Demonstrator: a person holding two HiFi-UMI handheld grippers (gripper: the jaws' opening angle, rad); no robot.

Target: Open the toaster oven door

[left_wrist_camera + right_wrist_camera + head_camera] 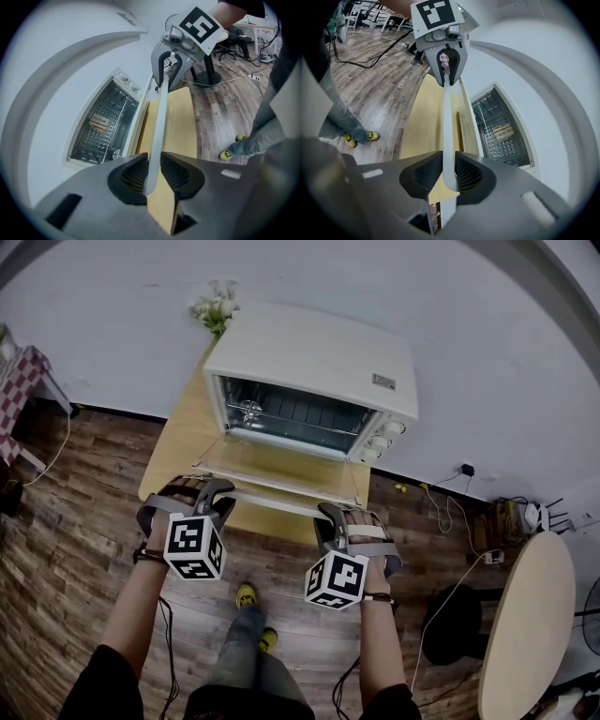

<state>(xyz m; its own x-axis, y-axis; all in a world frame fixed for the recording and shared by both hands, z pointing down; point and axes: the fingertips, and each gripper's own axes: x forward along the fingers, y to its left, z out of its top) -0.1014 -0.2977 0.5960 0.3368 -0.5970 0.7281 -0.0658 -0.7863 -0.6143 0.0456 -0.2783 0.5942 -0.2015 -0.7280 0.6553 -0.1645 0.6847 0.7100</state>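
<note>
Gripping the pale handle [159, 117] at both ends: left claw [152, 174] closed on its left end, right claw [449, 172] closed on its right end, pads pressed against the bar. Holding the door [281, 470] down nearly flat above the front edge of the wooden surface [178, 446], with the toaster oven [319, 362] at the back edge and its cavity fully exposed. Likely risks from here: pulling past the hinge stop and dragging or tipping the oven forward; pressing unevenly and twisting the door; releasing abruptly and letting the door spring back up.
</note>
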